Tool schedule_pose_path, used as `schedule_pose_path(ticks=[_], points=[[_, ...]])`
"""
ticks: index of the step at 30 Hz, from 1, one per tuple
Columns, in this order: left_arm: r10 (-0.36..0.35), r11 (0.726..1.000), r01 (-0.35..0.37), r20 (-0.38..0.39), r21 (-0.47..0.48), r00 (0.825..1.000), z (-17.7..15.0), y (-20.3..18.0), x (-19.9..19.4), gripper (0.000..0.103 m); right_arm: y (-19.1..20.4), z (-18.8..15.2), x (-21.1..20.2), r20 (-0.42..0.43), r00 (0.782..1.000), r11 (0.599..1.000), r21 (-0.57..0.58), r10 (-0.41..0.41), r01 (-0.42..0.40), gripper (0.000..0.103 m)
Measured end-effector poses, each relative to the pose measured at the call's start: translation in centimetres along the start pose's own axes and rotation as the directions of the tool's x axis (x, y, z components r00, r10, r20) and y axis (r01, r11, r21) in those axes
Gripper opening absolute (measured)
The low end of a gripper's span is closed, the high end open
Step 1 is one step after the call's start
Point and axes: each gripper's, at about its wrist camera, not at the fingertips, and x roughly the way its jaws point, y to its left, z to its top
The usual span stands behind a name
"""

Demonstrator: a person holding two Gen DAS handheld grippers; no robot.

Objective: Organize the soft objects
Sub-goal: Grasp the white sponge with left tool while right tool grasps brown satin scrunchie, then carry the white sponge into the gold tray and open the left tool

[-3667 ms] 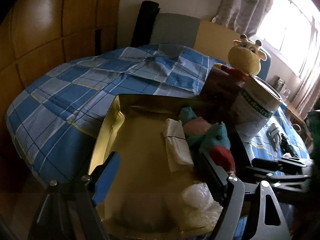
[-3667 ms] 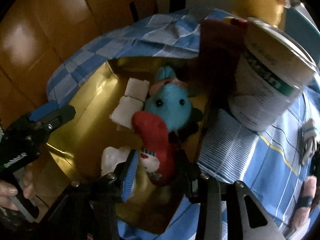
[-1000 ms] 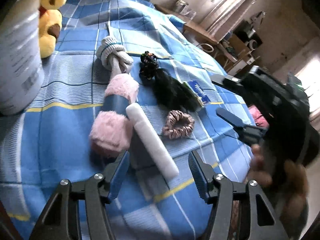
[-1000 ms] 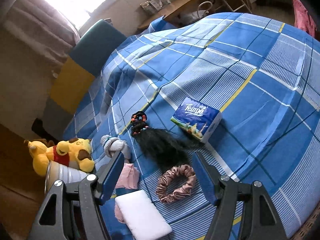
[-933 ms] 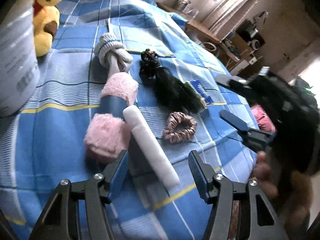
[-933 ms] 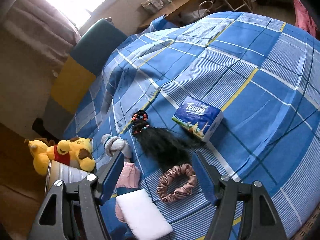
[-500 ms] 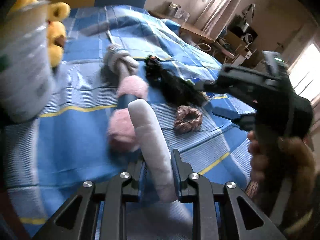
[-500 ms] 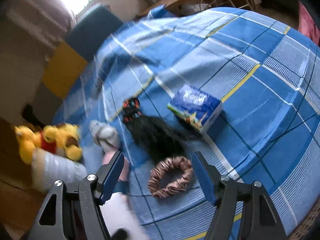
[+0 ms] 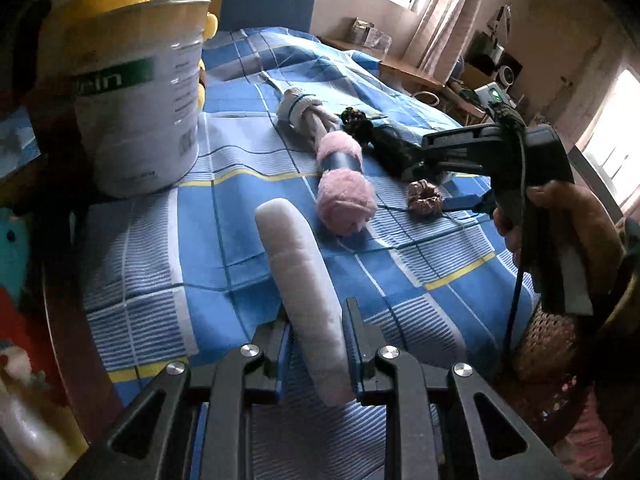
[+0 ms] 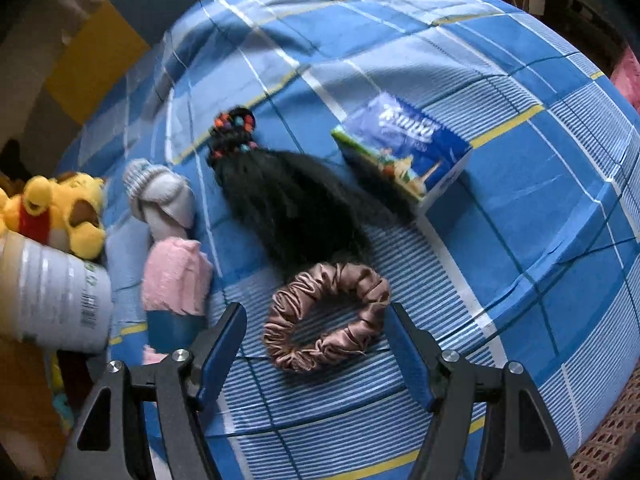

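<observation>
My left gripper (image 9: 316, 344) is shut on a white soft pad (image 9: 300, 280), which stands edge-on and lifted above the blue checked bedspread (image 9: 224, 248). My right gripper (image 10: 316, 336) is open and hangs just over a brown satin scrunchie (image 10: 326, 316), one finger on each side of it, not touching. From the left wrist view the right gripper (image 9: 452, 176) shows above that scrunchie (image 9: 425, 200). A pink fluffy sock bundle (image 10: 176, 280) and a grey knotted sock (image 10: 160, 196) lie to the scrunchie's left. A black hairpiece (image 10: 288, 196) with coloured beads lies beyond it.
A blue tissue pack (image 10: 404, 156) lies on the bed (image 10: 520, 240) at the right. A white tin (image 9: 140, 92) stands at the left with a yellow plush bear (image 10: 60, 208) behind it. A teal plush (image 9: 12, 240) shows at the left edge. A person's hand (image 9: 560, 228) holds the right gripper.
My left gripper has closed on the white pad and lifted it off the bed, swinging left toward the tin. My right gripper has come down over the scrunchie.
</observation>
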Motion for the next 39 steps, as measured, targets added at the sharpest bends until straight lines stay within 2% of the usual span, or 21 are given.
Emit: schedule_pose_path(ticks=[2,3,4,5,9,15,23,28,33,35,39], points=[[-0.006,1.0,0.006,0.011,0.0,1.0,-0.1,0.0,0.0,0.024,0.4,0.0,0.4,0.002,1.0,0.999,-0.03,-0.02,0.02,0.072],[-0.006,1.0,0.006,0.014,-0.005,1.0,-0.2,0.1,-0.1,0.024,0.8,0.0,0.5,0.006,1.0,0.998,-0.056,-0.027,0.028,0.063],[-0.009,1.0,0.009,0.013,-0.016,1.0,-0.2,0.2,0.1,0.024,1.3,-0.2,0.7,0.014,0.998,0.993,-0.098,-0.059,0.06,0.049],[-0.015,0.999,0.015,0.009,-0.036,1.0,-0.4,0.5,0.2,0.024,1.7,-0.3,0.8,0.023,0.995,0.987,-0.128,-0.095,0.097,0.014],[-0.039,0.994,0.039,0.007,-0.102,0.999,-0.7,1.8,0.4,0.025,3.2,-1.2,1.2,0.041,0.985,0.957,-0.233,-0.169,0.174,0.015],[-0.052,0.99,0.053,0.006,-0.132,0.999,-0.8,2.3,0.5,0.025,2.0,-1.2,1.4,0.009,0.994,0.977,-0.183,-0.112,0.112,0.017],[-0.047,0.991,0.049,0.015,-0.125,0.999,-0.9,2.3,0.6,0.025,2.6,-1.5,1.3,0.044,0.986,0.95,-0.264,-0.162,0.168,0.018],[-0.051,0.993,0.052,0.017,-0.109,0.999,-0.7,1.9,0.2,0.024,2.7,-1.6,1.5,0.049,0.984,0.945,-0.275,-0.169,0.176,0.018],[-0.056,0.994,0.062,0.074,-0.091,0.996,0.1,2.1,-2.5,0.023,2.8,-1.5,1.7,0.059,0.981,0.934,-0.3,-0.184,0.194,0.018],[-0.053,0.992,0.065,0.116,-0.11,0.992,0.6,3.0,-4.5,0.023,3.1,-1.6,1.6,0.059,0.98,0.931,-0.307,-0.188,0.197,0.018],[0.002,0.982,0.032,0.177,-0.188,0.984,1.1,6.8,-8.3,0.023,3.4,-1.8,1.7,0.062,0.98,0.929,-0.312,-0.191,0.201,0.018]])
